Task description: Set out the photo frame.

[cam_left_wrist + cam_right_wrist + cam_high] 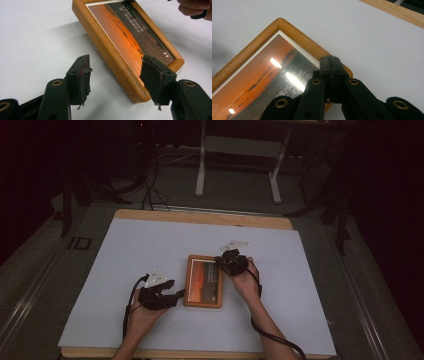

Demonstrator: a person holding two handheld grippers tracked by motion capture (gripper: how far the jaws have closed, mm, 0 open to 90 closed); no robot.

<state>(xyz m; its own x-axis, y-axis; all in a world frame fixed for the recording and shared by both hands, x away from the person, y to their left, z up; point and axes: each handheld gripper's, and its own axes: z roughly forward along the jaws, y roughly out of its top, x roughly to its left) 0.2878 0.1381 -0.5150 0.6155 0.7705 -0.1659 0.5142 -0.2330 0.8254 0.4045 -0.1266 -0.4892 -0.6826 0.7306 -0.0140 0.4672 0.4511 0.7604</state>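
On white table [150, 250], picture frame [203, 281] (wooden)

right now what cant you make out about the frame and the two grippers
- Picture frame corner, right gripper view: the right gripper, jaws pressed together, covers it; a grip cannot be confirmed.
- Printed text, left gripper view: too small to read.
- Left gripper, high view: dim, jaw gap unclear.

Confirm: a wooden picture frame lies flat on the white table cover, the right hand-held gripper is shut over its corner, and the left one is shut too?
The left hand-held gripper is open, not shut: the left gripper view shows its jaws spread at the picture frame. The rest holds.
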